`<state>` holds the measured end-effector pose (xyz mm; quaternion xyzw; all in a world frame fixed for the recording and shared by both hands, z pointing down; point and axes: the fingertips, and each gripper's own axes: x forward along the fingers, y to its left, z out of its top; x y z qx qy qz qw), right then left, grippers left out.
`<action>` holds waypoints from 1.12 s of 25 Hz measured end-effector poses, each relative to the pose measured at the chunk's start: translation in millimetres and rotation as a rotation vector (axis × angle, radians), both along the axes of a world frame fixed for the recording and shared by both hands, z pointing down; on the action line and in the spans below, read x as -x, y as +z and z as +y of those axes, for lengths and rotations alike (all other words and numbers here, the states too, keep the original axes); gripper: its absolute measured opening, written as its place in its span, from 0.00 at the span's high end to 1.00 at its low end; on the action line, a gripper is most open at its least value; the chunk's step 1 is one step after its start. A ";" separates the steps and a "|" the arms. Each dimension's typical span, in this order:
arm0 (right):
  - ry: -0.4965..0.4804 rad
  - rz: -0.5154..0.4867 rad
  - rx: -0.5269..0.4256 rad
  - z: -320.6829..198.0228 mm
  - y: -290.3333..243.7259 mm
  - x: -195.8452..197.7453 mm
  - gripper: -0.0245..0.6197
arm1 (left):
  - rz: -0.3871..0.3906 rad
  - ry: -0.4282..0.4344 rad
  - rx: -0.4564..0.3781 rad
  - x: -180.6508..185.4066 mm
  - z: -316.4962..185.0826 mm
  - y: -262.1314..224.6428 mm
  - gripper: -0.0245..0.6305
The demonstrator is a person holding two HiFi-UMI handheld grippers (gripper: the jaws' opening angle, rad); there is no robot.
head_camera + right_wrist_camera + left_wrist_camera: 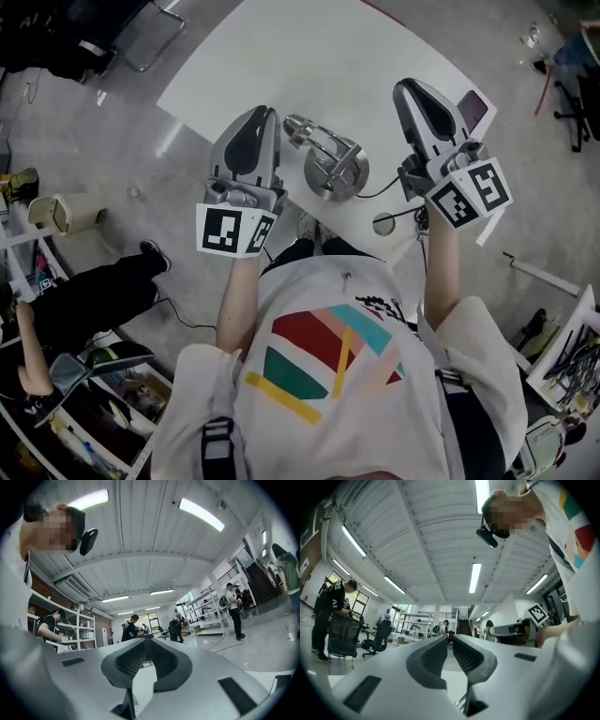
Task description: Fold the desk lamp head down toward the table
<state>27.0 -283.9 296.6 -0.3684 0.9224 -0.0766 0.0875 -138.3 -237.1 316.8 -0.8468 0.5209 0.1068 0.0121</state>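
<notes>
A silver desk lamp stands on the white table [281, 56], seen from above in the head view. Its round base [336, 173] is near the table's front edge, and its folded arm and head [305, 131] lie just left of the base. Both grippers are raised well above the table, close to the camera, and point outward. The left gripper [265, 114] [449, 638] is left of the lamp, its jaws a narrow gap apart with nothing between them. To the lamp's right, the right gripper [410, 86] [145, 639] is empty and its tips meet.
A cord [384, 187] runs right from the lamp base, and a small round puck [383, 224] lies by the table's edge. A dark flat item [472, 110] lies at the table's right corner. A chair [141, 33], a bin [61, 214] and a seated person [94, 291] are on the floor at left.
</notes>
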 end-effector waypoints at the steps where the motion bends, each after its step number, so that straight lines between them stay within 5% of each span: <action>1: 0.019 -0.022 -0.010 12.2 -5.7 0.1 0.90 | 0.018 0.000 -0.020 -2.3 4.0 -9.3 0.84; 9: 0.216 -0.069 -0.027 69.7 -22.3 -31.5 0.90 | 0.021 -0.009 -0.015 -38.0 26.9 -37.0 0.84; 14: 0.311 0.020 -0.015 80.2 -15.3 -46.1 0.90 | -0.002 0.006 -0.024 -50.9 32.1 -44.5 0.84; 28: 0.239 0.109 -0.048 90.5 -21.1 -11.8 0.90 | -0.054 0.019 -0.008 -58.1 31.5 -50.2 0.84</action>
